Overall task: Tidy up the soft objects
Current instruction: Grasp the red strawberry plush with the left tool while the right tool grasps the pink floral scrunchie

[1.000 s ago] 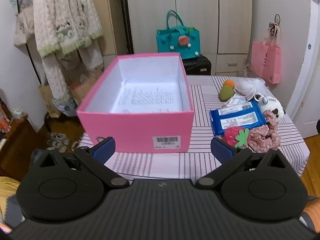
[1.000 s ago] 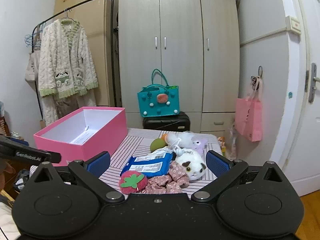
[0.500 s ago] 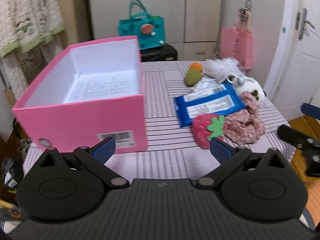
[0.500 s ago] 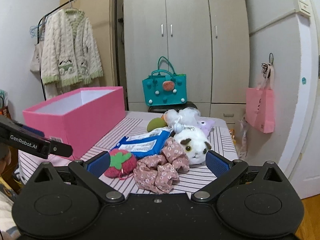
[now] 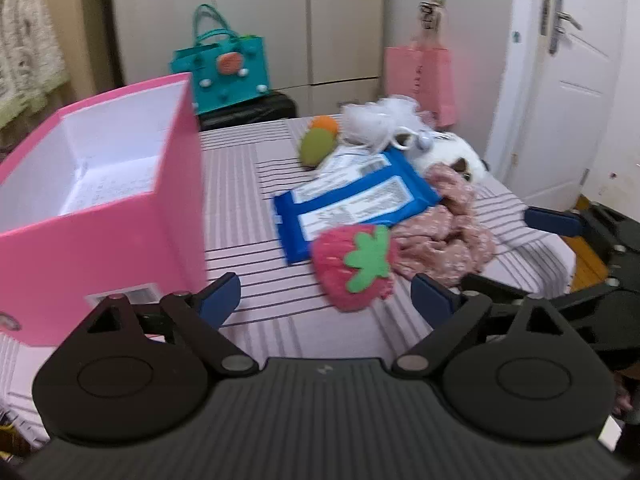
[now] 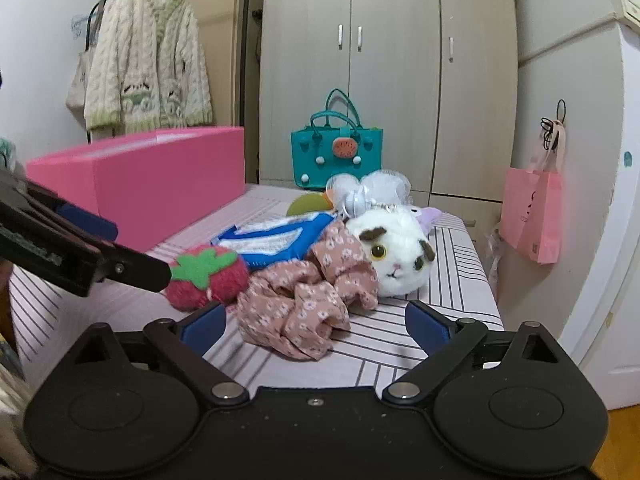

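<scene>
Table [image 5: 240, 184]: striped cloth.
Box [image 5: 120, 208]: pink, open-topped, at table's left.
Scrunchie [image 6: 308, 300]: floral, between strawberry and cat toy.
Strawberry [image 5: 354, 268]: plush, beside blue packet [image 5: 352, 204].
Left gripper [image 5: 326, 300]: jaws apart, holding nothing.
Right gripper [image 6: 316, 322]: jaws apart, holding nothing.

We note a fuzzy felt strawberry [image 6: 206, 282], a crinkled floral cloth scrunchie [image 6: 308, 300], a glossy plastic wipes pack [image 5: 352, 208], and a matt pink cardboard box [image 5: 100, 216].
</scene>
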A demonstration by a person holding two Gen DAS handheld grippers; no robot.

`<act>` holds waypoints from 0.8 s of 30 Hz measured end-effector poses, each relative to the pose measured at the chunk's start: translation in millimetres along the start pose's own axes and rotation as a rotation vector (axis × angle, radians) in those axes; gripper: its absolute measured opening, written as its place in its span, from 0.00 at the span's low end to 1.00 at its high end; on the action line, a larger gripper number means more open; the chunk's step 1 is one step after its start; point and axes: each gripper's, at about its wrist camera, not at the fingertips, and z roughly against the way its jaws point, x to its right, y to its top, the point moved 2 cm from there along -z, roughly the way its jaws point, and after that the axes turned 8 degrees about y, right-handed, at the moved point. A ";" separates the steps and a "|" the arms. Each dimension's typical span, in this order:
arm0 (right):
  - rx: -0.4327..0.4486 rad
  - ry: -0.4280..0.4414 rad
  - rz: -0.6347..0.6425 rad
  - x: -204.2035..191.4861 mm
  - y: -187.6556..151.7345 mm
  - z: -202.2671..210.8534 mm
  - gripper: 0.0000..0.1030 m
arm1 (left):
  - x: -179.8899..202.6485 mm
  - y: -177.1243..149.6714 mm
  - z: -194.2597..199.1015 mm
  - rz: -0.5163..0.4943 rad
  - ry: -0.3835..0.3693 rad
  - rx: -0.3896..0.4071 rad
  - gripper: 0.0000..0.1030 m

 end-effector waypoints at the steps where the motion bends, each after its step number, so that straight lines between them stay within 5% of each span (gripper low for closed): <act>1: -0.008 -0.004 0.002 1.5 -0.5 -2.9 0.94 | 1.9 -0.3 -1.4 -0.004 -0.019 0.003 0.86; 16: -0.063 0.056 0.192 -0.6 11.5 -29.3 0.87 | 21.1 12.4 -29.9 -0.032 -0.103 -0.014 0.60; 24: -0.070 0.100 0.097 1.7 10.1 -34.2 0.43 | 19.6 15.2 -36.8 -0.016 -0.092 -0.021 0.58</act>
